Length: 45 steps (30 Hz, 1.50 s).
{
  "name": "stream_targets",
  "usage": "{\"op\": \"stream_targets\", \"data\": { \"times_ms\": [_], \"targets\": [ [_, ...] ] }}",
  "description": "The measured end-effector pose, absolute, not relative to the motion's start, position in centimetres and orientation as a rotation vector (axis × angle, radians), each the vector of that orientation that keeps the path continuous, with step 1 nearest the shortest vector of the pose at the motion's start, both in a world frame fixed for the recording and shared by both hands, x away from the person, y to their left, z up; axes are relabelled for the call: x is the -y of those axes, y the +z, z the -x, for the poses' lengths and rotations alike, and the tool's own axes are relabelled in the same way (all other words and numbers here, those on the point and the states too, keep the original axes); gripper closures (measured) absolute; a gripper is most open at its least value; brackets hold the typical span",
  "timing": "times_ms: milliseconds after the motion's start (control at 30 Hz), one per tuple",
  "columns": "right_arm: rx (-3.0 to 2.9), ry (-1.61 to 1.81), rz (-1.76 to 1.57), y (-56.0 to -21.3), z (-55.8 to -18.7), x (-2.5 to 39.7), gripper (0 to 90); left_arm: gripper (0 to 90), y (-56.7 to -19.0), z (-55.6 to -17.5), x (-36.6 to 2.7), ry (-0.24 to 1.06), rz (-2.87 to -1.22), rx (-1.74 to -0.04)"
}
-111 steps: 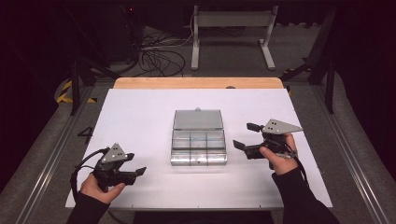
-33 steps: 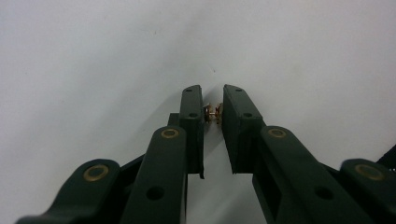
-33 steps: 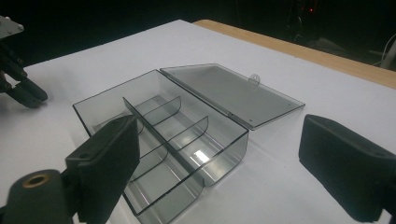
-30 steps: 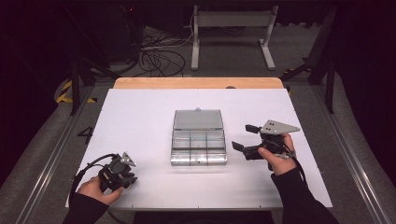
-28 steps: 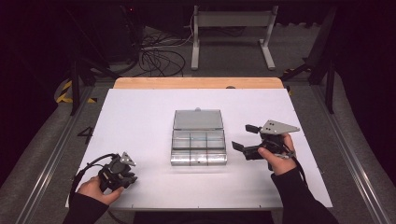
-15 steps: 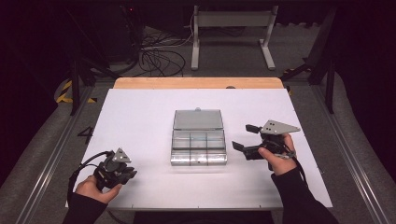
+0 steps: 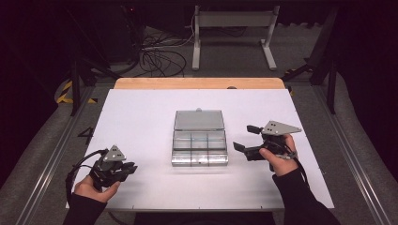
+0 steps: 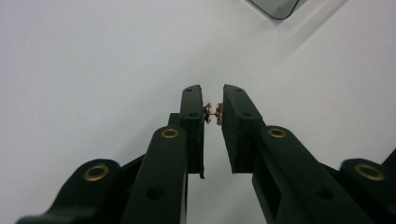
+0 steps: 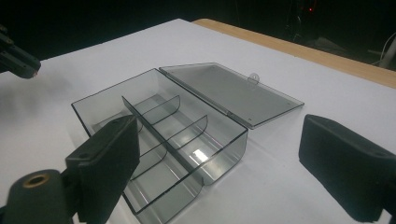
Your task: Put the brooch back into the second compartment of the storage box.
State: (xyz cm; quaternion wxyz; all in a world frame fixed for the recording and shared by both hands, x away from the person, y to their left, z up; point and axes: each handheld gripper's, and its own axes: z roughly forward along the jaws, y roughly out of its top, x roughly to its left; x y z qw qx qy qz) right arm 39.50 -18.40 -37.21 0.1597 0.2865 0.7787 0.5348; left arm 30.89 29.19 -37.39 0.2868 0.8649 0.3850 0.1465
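**A:** Reading from largest to smallest, what do I have in front of me?

**B:** The white table (image 7: 141, 117) first. At its centre stands a clear compartment box (image 7: 200, 149), its lid (image 7: 199, 120) swung fully back and lying flat on the far side. In the right gripper view the dividers stand bare; I see nothing in any compartment that shows.

**A:** And my two tools?

**B:** The right gripper (image 7: 247, 140) hangs just right of the box, jaws spread wide and holding nothing, pointed at the box's near wall. The left gripper (image 7: 127, 168) sits low near the front left corner of the table, well apart from the box. Its jaws are drawn nearly together, clamped on a small brass part (image 8: 213, 114); the part looks like two little discs on a short pin, though it is too small to name surely.

**A:** So how far along do I judge the work?

**B:** Early, I would say. The box is open and ready, and the part is picked up. Left to do: carry it across to the box, drop it in a compartment, and perhaps close the lid.
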Motion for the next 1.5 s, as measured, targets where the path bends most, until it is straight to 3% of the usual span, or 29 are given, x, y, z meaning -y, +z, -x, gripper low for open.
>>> {"op": "stream_targets", "data": {
  "times_ms": [567, 1500],
  "targets": [
    [-2.231, 1.524, -0.82, -37.3, -39.5, 18.3, 13.0, 78.6, -35.4, -31.9, -28.0, 0.415, -2.237, -0.952],
    [-2.232, 1.522, -0.824, -37.3, -39.4, 18.4, 13.0, 78.7, -33.6, -35.9, -21.3, 0.38, -2.228, -0.778]
  ]
}}
